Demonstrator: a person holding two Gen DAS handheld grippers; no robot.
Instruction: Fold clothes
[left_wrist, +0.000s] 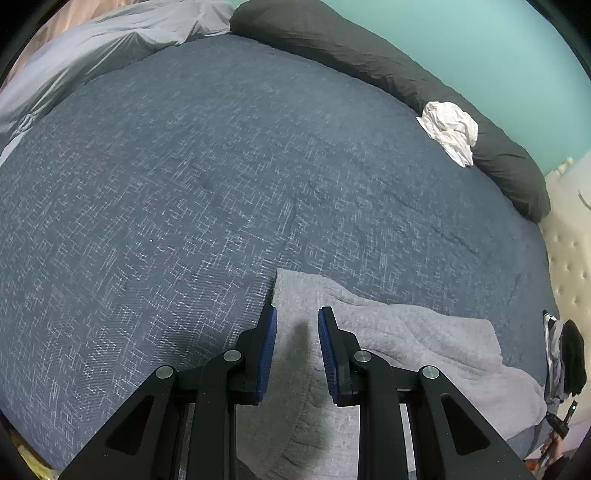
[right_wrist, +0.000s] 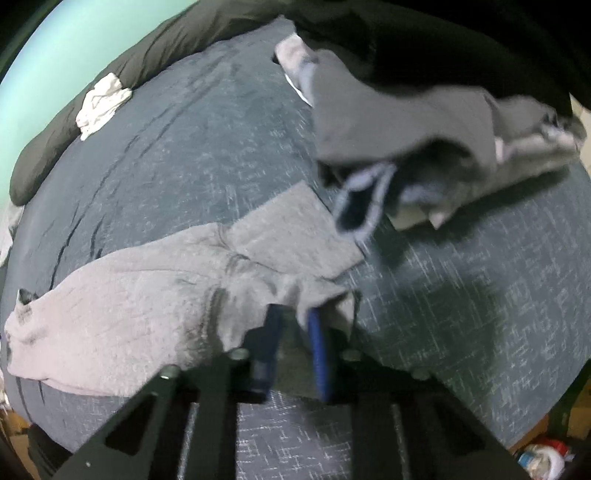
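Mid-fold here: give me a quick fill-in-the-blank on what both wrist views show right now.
1. The light grey garment lies on a dark ____ bedspread.
2. The right tongs are shut on the ____ garment.
3. The left tongs hover over the garment with nothing ____ their pads.
4. The crumpled white cloth rests against a long ____ bolster.

Missing words: blue; grey; between; black

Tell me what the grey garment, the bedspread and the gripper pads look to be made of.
Grey garment: soft knit, probably fleece or waffle cotton; matte, puckered surface.
Bedspread: woven fabric, dark blue with pale crosshatch threads, matte.
Pads of the left gripper: blue, ribbed, likely rubber or soft plastic.
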